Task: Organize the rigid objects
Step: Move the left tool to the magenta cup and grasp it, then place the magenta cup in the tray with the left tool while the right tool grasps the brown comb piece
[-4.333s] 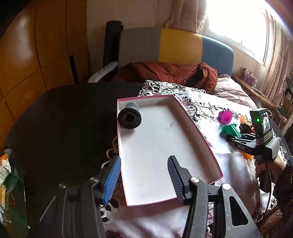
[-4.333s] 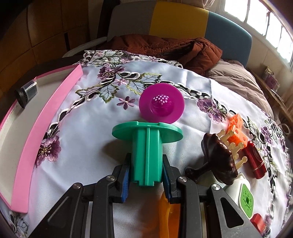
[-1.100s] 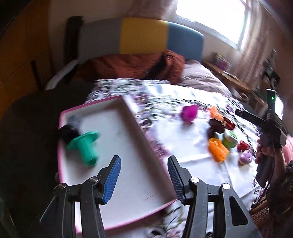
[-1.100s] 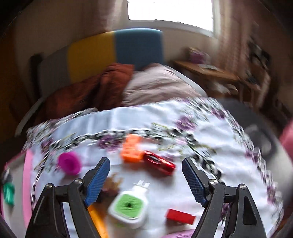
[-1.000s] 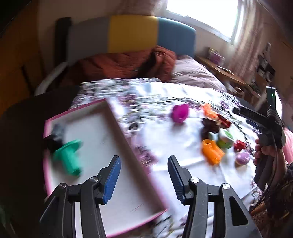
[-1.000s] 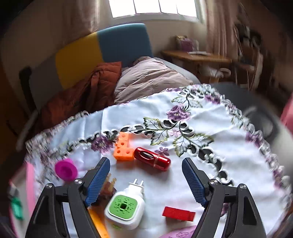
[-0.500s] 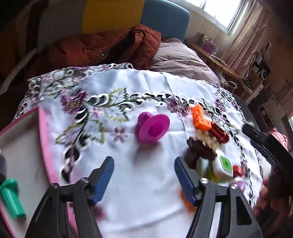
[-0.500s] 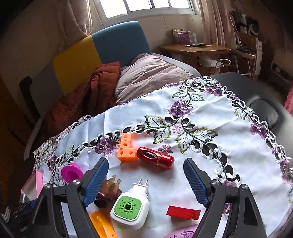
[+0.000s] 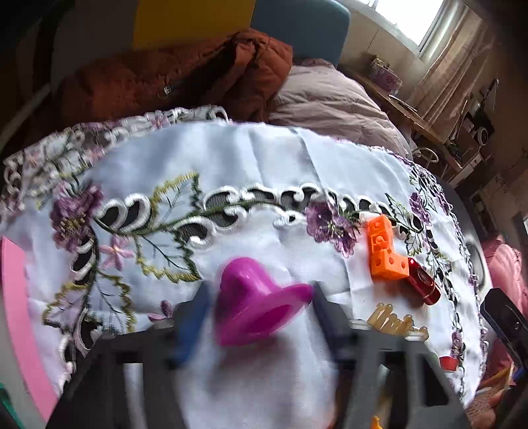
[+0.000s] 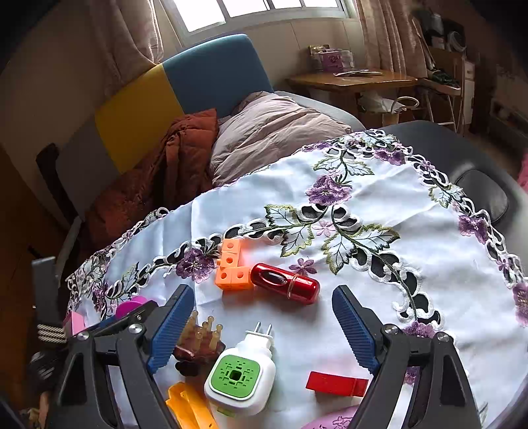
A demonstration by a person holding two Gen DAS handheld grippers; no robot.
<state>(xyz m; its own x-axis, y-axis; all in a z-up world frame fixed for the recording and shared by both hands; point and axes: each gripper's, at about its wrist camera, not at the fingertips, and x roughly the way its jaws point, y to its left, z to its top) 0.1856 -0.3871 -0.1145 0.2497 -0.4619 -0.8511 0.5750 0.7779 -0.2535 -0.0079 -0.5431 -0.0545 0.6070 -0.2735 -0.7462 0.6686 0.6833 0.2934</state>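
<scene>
Presently your left tongs (image 9: 260,316) are closing around the magenta funnel-shaped piece (image 9: 254,307), which is lying on the embroidered cloth (image 9: 264,165) over the bench; blur is hiding whether the pads are pressing on it. Your right tongs (image 10: 264,330) are standing wide, gripping nothing, above the green-faced plug (image 10: 241,373), near the red cylinder (image 10: 285,283) and orange blocks (image 10: 231,265).

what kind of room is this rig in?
Most likely a lived-in home room, part bedroom, part living space. A round table under an embroidered tablecloth, a quilted duvet and rust jacket dumped on a colour-block seat behind it, and a curtained window.
</scene>
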